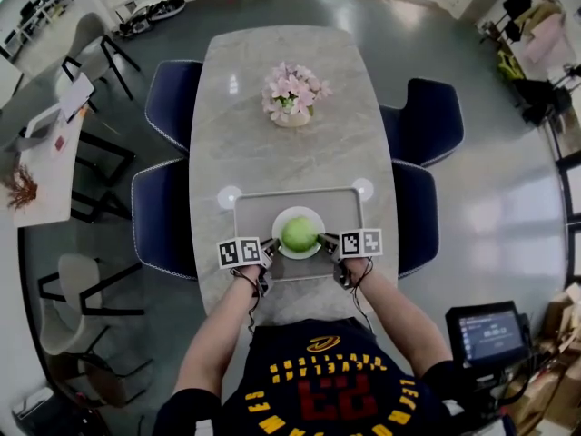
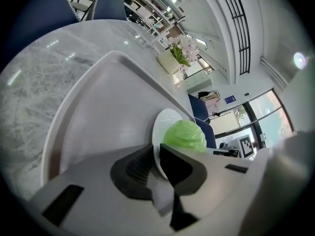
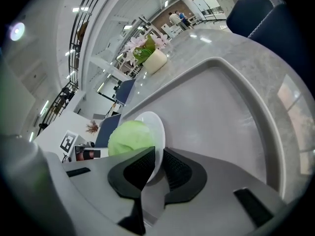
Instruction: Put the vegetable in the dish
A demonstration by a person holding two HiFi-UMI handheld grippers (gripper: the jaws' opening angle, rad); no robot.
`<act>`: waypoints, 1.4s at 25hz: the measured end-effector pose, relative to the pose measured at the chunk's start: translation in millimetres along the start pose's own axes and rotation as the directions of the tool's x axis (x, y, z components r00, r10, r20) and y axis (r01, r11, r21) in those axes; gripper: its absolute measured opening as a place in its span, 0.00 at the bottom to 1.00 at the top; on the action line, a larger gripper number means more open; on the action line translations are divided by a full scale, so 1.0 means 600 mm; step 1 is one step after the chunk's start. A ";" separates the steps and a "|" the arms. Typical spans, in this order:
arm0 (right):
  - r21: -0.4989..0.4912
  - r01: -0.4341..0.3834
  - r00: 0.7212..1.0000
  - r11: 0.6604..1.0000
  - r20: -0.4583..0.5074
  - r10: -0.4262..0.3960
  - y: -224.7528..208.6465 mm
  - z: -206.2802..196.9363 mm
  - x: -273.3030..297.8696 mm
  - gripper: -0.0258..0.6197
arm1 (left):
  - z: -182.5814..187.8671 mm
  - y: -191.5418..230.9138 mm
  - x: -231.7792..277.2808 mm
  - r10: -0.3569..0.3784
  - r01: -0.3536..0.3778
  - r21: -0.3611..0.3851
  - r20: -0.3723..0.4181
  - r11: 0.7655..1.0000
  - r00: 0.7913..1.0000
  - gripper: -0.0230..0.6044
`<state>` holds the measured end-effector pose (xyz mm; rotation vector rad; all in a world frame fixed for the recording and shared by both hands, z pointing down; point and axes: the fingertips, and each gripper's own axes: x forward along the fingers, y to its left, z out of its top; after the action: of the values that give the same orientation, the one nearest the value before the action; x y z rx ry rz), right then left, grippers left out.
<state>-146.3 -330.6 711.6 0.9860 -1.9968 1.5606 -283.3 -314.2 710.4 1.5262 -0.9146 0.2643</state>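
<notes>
- where stuff is rn: the round pale-green leafy vegetable (image 1: pixel 299 233) already sits in the small white glossy dish (image 1: pixel 299 212). The dish is by the middle of the near edge of the grey rectangular tray with rounded corners (image 1: pixel 259 203), and the tray is at the near end of the pale marbled stone surface (image 1: pixel 272 125).
- left hand-held gripper (image 2: pixel 156 154) is clamped on the dish's left rim and right hand-held gripper (image 3: pixel 158 156) on its right rim. On both, the thin rim runs between the ribbed black pads. So the veg is in, task looks basically done imo.
- biggest risk: the dish is slick w/ a thin lip, and each grip only bites a sliver of rim. If one side goes up before the other, the dish tilts and the veg, being pretty much a ball, rolls out.
- pull the two sides apart or twist and the rim could pop out of the pads, so the dish clacks down on the tray. Looks ceramic, prob chips.
- can't tell if the dish is touching the tray or just off it.
- textures: veg is waxy w/ faint leaf veins, tray is matte w/ a raised lip, surface is polished and reflects the lights.
- pot of pink flowers (image 1: pixel 292 98) is toward the far end, well apart, no issue.
</notes>
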 end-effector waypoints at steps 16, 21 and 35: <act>-0.196 0.137 0.991 0.971 0.035 -0.133 0.006 0.010 -0.018 0.12 | 0.007 0.007 -0.024 0.140 -0.149 0.140 0.067 0.979 0.988 0.11; -0.151 0.119 0.991 0.981 0.078 -0.108 0.011 0.015 -0.043 0.12 | 0.010 -0.009 -0.042 0.118 -0.132 0.130 0.109 0.983 0.987 0.11; -0.030 -0.130 0.962 0.991 0.238 0.133 0.097 0.012 -0.134 0.12 | -0.003 -0.172 -0.131 -0.157 0.091 0.229 0.288 0.969 0.945 0.11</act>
<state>-135.9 -308.8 615.2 1.1020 -2.2769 1.5549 -265.0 -291.3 583.9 1.8514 -1.0504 0.0334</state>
